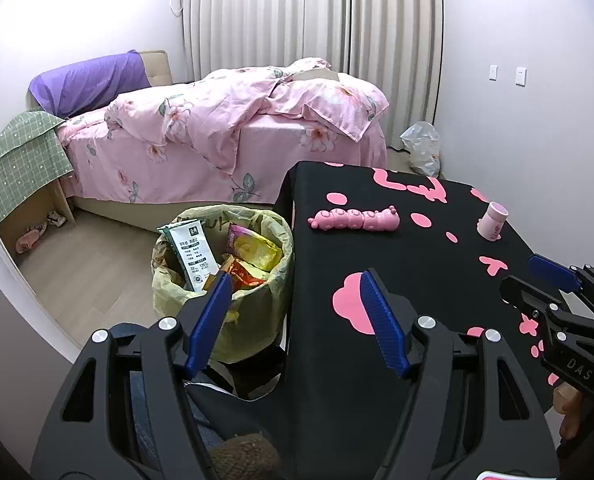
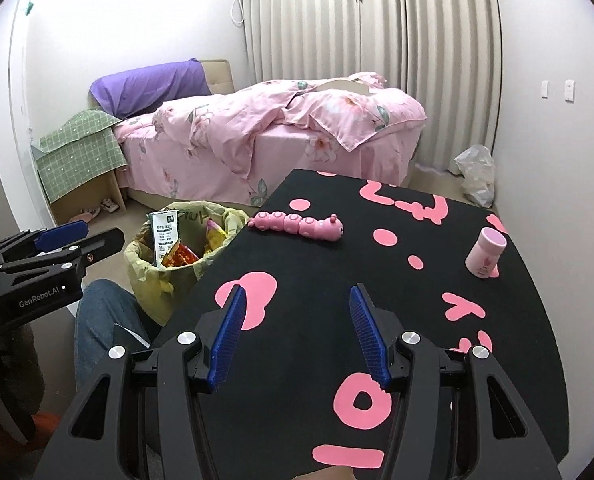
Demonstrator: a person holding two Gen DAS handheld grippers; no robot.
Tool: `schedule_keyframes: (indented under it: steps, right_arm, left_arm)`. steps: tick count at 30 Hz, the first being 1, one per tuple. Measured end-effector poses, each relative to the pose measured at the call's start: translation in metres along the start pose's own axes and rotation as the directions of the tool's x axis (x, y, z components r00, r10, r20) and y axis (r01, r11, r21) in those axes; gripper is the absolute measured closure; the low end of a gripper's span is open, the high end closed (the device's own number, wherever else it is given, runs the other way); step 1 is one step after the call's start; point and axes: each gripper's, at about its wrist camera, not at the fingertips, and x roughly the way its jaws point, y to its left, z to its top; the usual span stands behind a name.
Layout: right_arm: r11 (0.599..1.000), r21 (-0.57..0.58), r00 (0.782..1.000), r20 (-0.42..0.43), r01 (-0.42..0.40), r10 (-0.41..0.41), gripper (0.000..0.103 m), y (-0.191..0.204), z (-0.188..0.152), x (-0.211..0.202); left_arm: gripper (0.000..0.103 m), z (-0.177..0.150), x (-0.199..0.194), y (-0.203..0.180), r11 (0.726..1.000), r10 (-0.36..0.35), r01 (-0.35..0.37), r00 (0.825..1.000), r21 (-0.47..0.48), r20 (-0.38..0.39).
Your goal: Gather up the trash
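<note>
Each tool is matte black plastic with angular, cut-out arms. The left tool (image 1: pixel 297 284) and right tool (image 2: pixel 295 294) both carry ribbed blue pads (image 1: pixel 383 320) on their fingers, with round silver screw heads (image 1: pixel 426 322) at the joints. Seen from the side, one body reads "GenRobot.AI" (image 2: pixel 39 293) in white — the other shows "DAS" (image 1: pixel 579 368). The person wears blue jeans (image 2: pixel 105 320), and a bit of bare skin (image 1: pixel 573 412) shows behind a handle.

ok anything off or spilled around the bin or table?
Nothing spilled. The wrappers sit inside the bin, one white packet sticking up past its rim. The caterpillar toy lies on the table; the pink jar stands upright. Only oddity: a crumpled plastic bag on the floor by the curtain.
</note>
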Motion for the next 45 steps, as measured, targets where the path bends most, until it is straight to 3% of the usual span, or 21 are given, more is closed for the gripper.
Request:
schedule_keyframes:
  steps: [8,45]
  right_arm:
    - [1.000,0.008,1.000,0.006,0.011,-0.011,0.052,-0.003,0.000,-0.003]
    - [1.000,0.022,1.000,0.003,0.011,-0.011,0.052,-0.008,0.000,-0.001]
  left_arm:
    - [0.040,0.000,-0.004,-0.008,0.999,-0.027,0.027,1.000,0.020,-0.007]
    - [0.040,0.002,-0.003,-0.012,1.000,-0.014,0.014,1.000,0.012,-0.003]
